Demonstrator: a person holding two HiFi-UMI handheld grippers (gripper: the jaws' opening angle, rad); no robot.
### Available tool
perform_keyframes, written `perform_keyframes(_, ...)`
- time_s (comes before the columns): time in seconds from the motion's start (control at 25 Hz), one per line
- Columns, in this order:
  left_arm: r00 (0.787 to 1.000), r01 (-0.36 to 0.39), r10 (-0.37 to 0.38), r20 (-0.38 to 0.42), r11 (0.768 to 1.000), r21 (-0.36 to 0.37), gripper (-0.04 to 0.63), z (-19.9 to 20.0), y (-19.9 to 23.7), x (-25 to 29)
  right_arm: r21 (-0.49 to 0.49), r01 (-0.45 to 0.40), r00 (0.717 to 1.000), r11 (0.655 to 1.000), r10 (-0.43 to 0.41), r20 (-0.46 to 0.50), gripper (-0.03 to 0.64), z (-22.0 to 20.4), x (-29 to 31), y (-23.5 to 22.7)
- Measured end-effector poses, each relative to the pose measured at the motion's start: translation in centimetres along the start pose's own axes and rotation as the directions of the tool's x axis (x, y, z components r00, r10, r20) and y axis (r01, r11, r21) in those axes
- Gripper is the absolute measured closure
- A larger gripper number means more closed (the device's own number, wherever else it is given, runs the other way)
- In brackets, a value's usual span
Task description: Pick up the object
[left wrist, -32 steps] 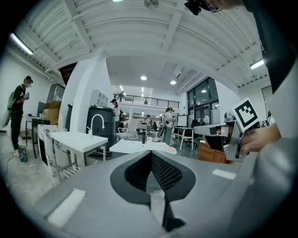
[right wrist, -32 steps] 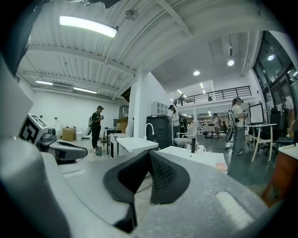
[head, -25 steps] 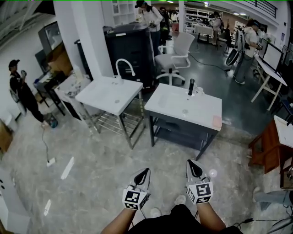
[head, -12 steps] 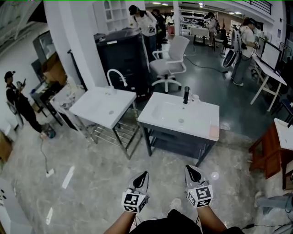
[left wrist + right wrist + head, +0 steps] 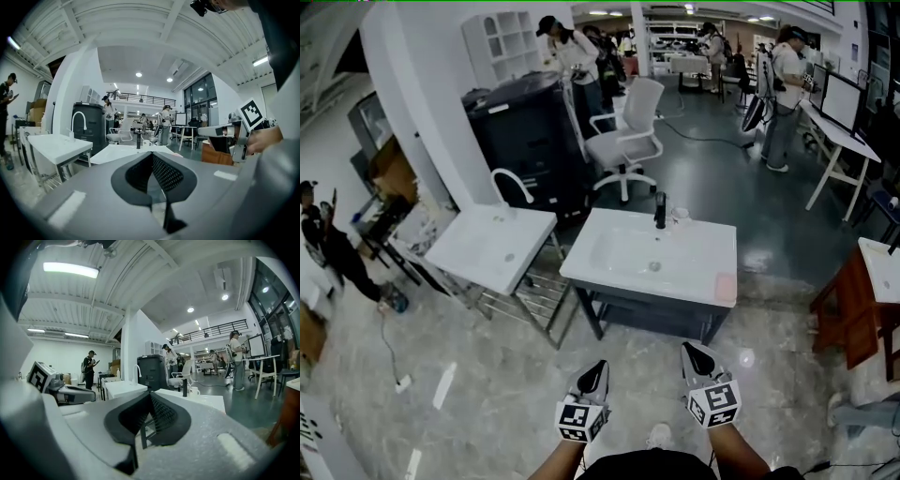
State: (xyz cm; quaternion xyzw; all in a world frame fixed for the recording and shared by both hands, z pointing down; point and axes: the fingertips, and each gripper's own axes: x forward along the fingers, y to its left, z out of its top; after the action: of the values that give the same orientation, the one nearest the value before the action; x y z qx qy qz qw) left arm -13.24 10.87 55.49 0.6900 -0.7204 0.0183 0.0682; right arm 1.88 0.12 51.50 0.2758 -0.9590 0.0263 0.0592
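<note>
A white sink top (image 5: 619,272) on a dark frame stands ahead of me on the stone floor. On it are a black faucet (image 5: 660,210), a white cup (image 5: 679,216) and a flat pink pad (image 5: 726,287) near its right front corner. My left gripper (image 5: 597,367) and right gripper (image 5: 690,350) are held side by side low in the head view, short of the sink and above the floor. Both are shut with nothing between the jaws, as the left gripper (image 5: 151,154) and the right gripper (image 5: 150,393) show in their own views.
A second white sink (image 5: 478,253) with a curved white faucet (image 5: 511,183) stands to the left. Behind are a black cabinet (image 5: 525,141) and a white office chair (image 5: 623,141). A brown wooden table (image 5: 853,300) is at the right. Several people stand further back.
The sink unit has come nearer and shifted left in the head view as I walk toward it. Both grippers stay shut, side by side in front of me.
</note>
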Motion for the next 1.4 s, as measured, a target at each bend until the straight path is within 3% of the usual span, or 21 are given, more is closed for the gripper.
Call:
perform_keyframes(0.48, 1.000, -0.010, 0.010, -0.019, 1.000, -0.011, 0.577, 0.2, -1.6, 5.7, -0.016, 0.042, 0.999, 0.999, -0.042, -0.003, 0.614, -0.4, 0.3, -7.0)
perform_keyframes(0.92, 0.999, 0.025, -0.026, -0.044, 0.999, -0.029, 0.577, 0.1, -1.1, 10.3, -0.063, 0.061, 0.998, 0.996, -0.062, -0.012, 0.614, -0.3, 3.5, -9.2)
perform_keyframes(1.4, 0.981, 0.180, -0.183, -0.070, 0.983, -0.044, 0.577, 1.8, 3.1, 19.9, -0.060, 0.170, 0.985, 0.984, -0.172, -0.026, 0.614, 1.2, 11.4, -13.4)
